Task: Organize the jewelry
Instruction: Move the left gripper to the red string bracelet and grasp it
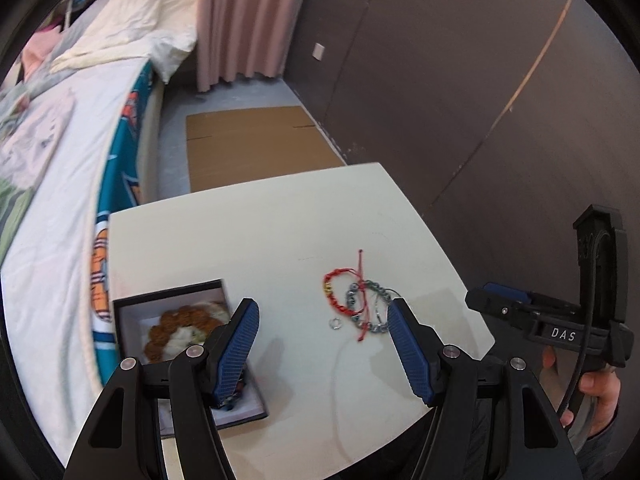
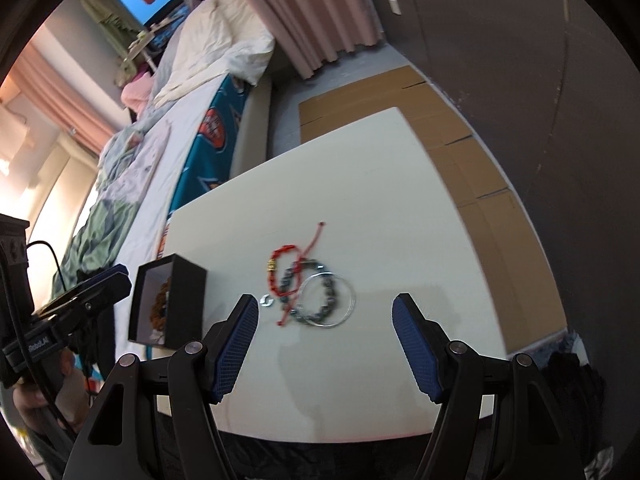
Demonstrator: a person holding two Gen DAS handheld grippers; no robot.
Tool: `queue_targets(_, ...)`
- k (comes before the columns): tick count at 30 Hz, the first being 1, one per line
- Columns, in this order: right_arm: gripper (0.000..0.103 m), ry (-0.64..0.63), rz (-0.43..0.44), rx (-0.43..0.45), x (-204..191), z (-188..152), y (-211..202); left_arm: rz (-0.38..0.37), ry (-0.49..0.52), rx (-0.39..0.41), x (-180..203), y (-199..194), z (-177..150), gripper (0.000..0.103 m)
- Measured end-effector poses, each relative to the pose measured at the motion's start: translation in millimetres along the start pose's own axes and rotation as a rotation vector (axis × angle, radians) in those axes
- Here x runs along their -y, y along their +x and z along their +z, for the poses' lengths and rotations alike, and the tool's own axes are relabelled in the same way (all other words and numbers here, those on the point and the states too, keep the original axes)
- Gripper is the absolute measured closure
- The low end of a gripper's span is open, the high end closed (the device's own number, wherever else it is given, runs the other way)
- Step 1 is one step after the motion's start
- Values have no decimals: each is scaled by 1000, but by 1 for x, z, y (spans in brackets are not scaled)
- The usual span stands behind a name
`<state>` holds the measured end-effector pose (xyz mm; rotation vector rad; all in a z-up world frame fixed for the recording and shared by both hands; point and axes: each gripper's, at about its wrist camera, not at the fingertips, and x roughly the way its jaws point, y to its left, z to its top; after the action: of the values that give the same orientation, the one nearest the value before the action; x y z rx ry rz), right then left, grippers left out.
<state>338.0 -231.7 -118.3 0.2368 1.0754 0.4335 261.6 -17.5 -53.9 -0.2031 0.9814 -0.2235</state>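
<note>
So far we see brown bead bracelet point(image 1: 180, 326) in black box point(image 1: 120, 308); red cord bracelet point(image 2: 280, 268), grey bead bracelet point(image 2: 330, 300), small ring point(image 2: 266, 300) left on table point(image 2: 380, 200); left gripper point(image 1: 324, 346), right gripper point(image 2: 325, 346) fingers apart, empty.

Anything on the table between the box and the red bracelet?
Only a small silver ring, close to the red bracelet; toward the box the table is bare, in both views.

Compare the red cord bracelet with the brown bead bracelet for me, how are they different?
The red cord bracelet lies loose on the white table, tangled with a grey bead bracelet; the brown bead bracelet sits inside the black box. The red one is thin woven cord with trailing ends and a small gold bead; the brown one is a ring of chunky beads with no loose ends showing. Both lie flat, and neither gripper touches them.
</note>
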Motion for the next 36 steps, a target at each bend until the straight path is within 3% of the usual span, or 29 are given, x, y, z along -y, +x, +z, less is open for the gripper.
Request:
queue_targets(8,33,3,-13,-6,20,0,2,31,37,-80,16,42,7,39)
queue_targets(10,33,1,-15,-9,25,-2,2,36,37,-98,17,54,9,43)
queue_targets(15,33,17,-22,-18,37,-2,7,52,33,-150,17,85,12,65)
queue_targets(22,33,41,-37,-31,53,-1,15,82,48,-223,17,122,8,72)
queue_targets(31,33,8,-61,-50,52,-3,28,144,89,-247,27,154,8,83)
queue_targets(34,33,-18,-57,-59,47,-4,33,185,112,-246,29,155,8,95)
queue_targets(36,33,-53,-36,-75,38,-7,37,151,98,-257,25,153,8,96)
